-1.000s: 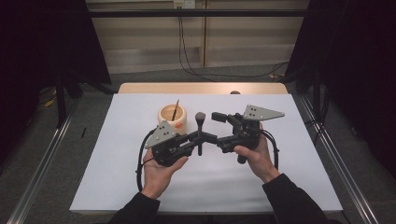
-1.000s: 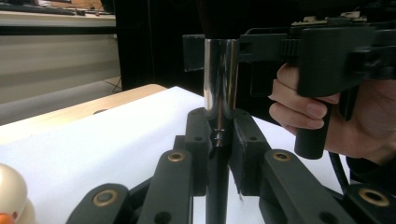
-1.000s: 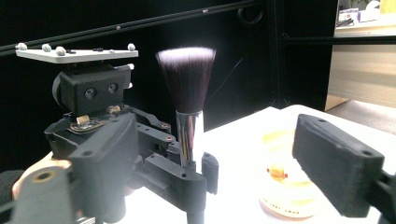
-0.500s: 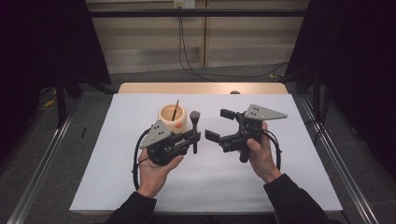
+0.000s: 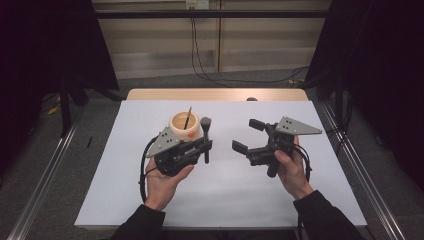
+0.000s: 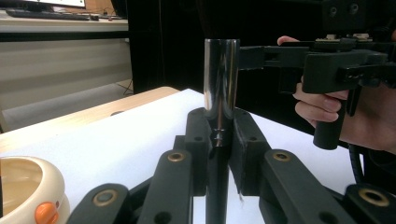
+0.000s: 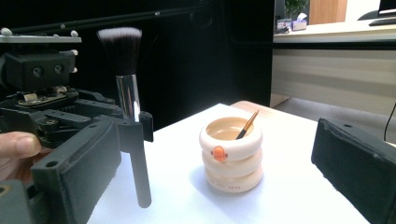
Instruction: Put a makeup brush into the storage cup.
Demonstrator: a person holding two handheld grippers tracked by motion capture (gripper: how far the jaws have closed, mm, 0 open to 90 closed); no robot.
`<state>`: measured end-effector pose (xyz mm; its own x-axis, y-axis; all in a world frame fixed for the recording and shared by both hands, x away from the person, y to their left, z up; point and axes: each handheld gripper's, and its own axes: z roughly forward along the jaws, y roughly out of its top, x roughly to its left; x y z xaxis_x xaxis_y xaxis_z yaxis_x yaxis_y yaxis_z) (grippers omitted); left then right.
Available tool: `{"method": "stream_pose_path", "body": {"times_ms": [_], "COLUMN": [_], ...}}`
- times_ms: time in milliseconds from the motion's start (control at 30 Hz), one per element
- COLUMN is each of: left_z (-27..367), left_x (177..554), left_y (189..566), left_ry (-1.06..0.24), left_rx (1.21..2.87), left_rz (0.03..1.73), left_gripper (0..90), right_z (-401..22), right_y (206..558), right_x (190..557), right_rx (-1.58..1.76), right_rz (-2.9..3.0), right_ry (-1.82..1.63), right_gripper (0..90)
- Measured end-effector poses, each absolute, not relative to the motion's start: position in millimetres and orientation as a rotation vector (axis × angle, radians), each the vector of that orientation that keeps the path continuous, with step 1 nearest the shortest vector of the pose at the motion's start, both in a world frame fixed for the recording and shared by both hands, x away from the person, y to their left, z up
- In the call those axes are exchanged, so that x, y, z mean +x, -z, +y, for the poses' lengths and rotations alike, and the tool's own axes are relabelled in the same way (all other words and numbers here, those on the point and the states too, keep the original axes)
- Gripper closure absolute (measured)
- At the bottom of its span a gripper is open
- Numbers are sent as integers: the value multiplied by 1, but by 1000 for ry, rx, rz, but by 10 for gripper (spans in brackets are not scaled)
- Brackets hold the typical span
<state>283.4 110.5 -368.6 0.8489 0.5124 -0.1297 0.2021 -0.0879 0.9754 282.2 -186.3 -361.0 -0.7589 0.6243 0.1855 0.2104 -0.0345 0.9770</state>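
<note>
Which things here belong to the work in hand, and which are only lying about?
In the work:
- makeup brush, clamped upright in the left gripper
- cream holder with a thin brush inside
- right gripper, open

Lying about:
- wall cables

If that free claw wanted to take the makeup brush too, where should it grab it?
Probably the bare lower handle of the makeup brush, coming in level from the side that faces the right claw. The brush stands upright, bristles on top, with the left claw clamped across its middle, just under the shiny metal sleeve. The handle below hangs free and slim enough for the open jaws.
</note>
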Motion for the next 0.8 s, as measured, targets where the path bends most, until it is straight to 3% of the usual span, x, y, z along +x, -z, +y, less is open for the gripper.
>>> {"method": "stream_pose_path", "body": {"times_ms": [800], "left_z": [133], "left_x": [293], "left_y": [362], "left_ry": [-339], "left_rx": [1652], "left_rz": [613], "left_gripper": [789], "right_z": [-236], "right_y": [395], "right_x": [255], "right_rx": [989], "right_rz": [1905], "right_ry": [-1633], "right_gripper": [10]}}
